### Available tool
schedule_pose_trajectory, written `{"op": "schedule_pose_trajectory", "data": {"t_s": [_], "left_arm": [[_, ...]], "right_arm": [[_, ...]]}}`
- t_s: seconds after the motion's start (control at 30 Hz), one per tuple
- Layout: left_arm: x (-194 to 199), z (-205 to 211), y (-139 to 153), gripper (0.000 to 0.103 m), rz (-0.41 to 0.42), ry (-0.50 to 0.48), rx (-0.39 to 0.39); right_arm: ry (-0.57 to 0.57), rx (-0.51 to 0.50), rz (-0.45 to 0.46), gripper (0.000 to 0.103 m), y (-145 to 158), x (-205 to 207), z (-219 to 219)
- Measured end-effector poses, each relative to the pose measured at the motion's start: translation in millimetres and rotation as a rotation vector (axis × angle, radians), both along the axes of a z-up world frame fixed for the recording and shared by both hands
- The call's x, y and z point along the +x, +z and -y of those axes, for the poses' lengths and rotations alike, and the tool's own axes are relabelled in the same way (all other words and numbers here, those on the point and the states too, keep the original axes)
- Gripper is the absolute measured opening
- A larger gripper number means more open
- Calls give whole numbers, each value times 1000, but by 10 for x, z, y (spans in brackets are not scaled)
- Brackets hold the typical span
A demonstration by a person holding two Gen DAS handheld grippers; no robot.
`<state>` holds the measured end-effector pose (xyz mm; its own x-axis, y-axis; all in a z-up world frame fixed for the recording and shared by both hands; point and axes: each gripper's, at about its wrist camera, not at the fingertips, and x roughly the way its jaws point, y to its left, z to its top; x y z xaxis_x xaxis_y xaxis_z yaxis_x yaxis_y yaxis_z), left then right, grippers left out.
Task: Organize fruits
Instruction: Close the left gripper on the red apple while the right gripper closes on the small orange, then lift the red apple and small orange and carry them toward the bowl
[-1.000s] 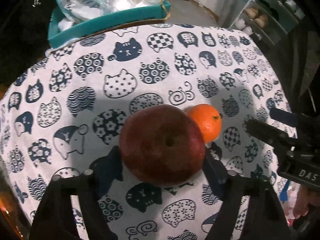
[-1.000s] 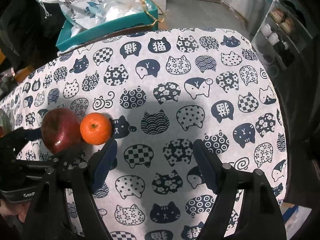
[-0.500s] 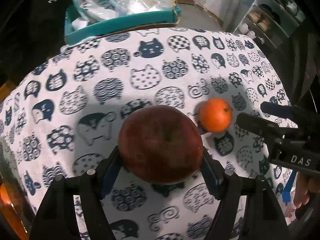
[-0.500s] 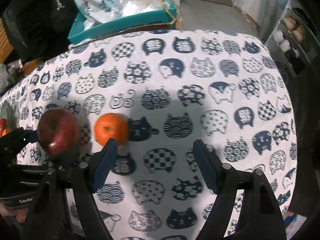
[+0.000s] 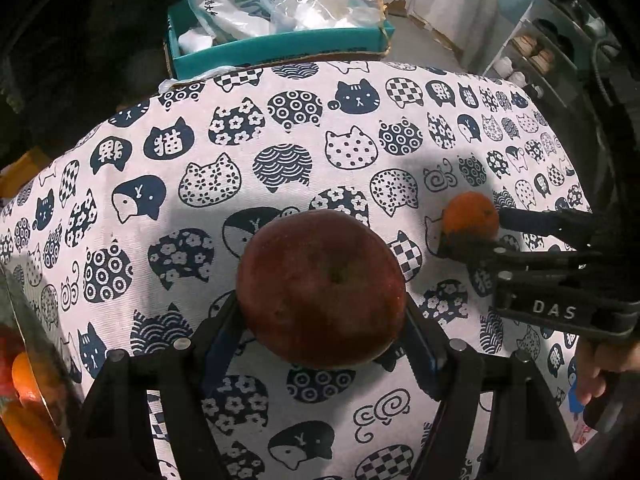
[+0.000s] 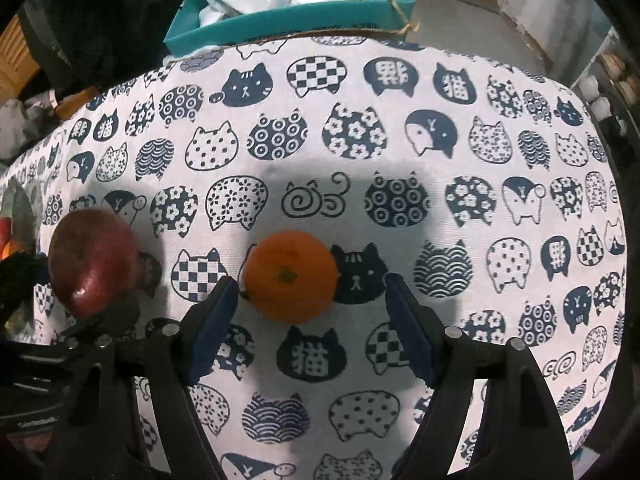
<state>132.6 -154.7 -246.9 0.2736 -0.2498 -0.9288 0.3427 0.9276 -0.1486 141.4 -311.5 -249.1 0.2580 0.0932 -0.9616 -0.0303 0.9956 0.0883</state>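
Here, orange [image 6: 290,276] between right tongs [image 6: 310,308]

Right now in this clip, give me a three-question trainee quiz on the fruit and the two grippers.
1. True or false: the left gripper is clamped on the red apple.
2. Which fruit lies between the open fingers of the right gripper? A) orange B) apple C) banana
3. Fill in: both fruits are over a tablecloth printed with ____ faces.

Key: 1 true; 2 A; 3 cat
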Motion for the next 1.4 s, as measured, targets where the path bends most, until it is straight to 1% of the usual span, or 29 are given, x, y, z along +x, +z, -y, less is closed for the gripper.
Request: {"op": "schedule_pose_trajectory", "data": {"t_s": [0.07,0.13,0.17,0.2,0.27,0.47,0.6,1.03,1.2,1.4], "left_arm": [[-2,-2,-3,76,0,1,-2],[-4,-4,-4,76,0,2,-3],[-5,-10,-4,76,0,2,-4],[-9,-17,-2,76,-1,3,-5],[-18,-26,1,76,-3,5,-7],[-50,-82,46,76,1,16,-11],[-80,-149,136,76,16,27,-14],[-282,-292,656,76,138,8,-3],[-359,-349,870,76,164,15,-31],[-496,-434,1182,76,225,18,-51]], "right_arm": [[6,4,-1,70,-18,17,-26],[16,3,-5,66,-35,22,-44],[20,0,-9,60,-42,21,-51],[27,-5,-13,57,-58,18,-68],[30,-21,-4,43,-62,7,-100],[50,-50,26,42,-37,-21,-217],[49,-54,57,42,71,-63,-237],[51,-67,178,42,744,-283,-231],[46,-67,217,42,988,-362,-228],[48,-62,276,42,1304,-474,-248]]}}
